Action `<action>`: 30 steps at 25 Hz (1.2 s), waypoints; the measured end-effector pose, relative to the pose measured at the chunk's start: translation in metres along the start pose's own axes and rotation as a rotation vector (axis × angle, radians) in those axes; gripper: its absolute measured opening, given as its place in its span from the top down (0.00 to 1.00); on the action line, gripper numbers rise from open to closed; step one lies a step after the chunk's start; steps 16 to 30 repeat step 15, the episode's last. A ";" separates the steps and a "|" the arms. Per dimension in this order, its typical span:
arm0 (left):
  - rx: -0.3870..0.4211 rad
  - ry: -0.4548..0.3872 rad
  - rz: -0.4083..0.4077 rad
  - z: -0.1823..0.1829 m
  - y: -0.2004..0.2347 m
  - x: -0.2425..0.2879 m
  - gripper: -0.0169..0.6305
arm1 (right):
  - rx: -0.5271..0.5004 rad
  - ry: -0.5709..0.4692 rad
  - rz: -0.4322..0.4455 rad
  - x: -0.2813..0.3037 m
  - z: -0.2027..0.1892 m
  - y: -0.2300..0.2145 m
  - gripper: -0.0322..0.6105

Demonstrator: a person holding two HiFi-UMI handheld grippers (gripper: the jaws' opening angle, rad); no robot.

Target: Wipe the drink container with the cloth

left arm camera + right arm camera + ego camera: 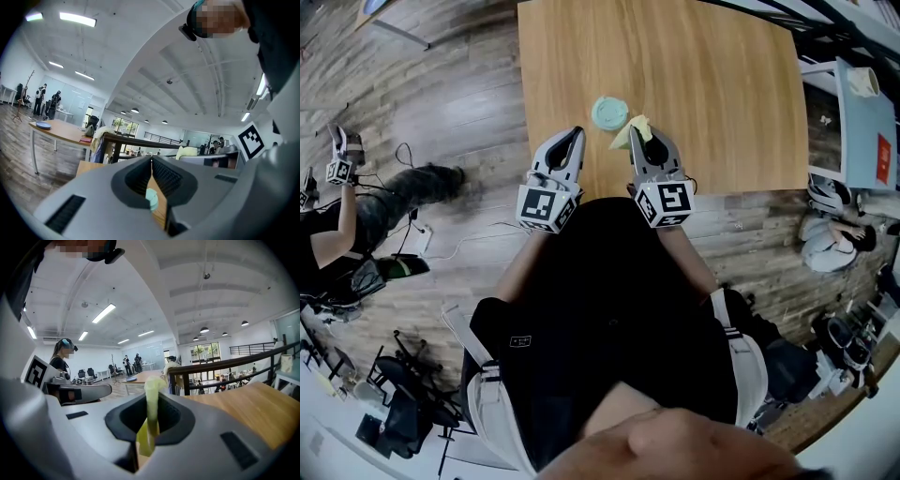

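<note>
Drink container (609, 112) stands on the table (703, 84), cloth (628, 134) just right of it

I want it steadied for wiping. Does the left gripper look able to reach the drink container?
Probably yes: the drink container stands just ahead of the left gripper with bare table between them; its shut jaws would need opening first.

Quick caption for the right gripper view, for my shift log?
Right gripper clamped on the yellow cloth, wooden table to its right.
</note>
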State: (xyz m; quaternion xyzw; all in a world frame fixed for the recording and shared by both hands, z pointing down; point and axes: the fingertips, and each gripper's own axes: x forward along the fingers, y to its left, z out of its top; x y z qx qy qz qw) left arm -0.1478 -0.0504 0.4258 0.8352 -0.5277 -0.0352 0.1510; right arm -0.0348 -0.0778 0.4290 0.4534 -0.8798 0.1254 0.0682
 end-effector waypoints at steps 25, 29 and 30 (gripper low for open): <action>0.021 -0.002 -0.012 0.006 0.000 0.006 0.94 | -0.012 -0.011 0.004 0.003 0.006 0.000 0.88; 0.021 -0.002 -0.012 0.006 0.000 0.006 0.94 | -0.012 -0.011 0.004 0.003 0.006 0.000 0.88; 0.021 -0.002 -0.012 0.006 0.000 0.006 0.94 | -0.012 -0.011 0.004 0.003 0.006 0.000 0.88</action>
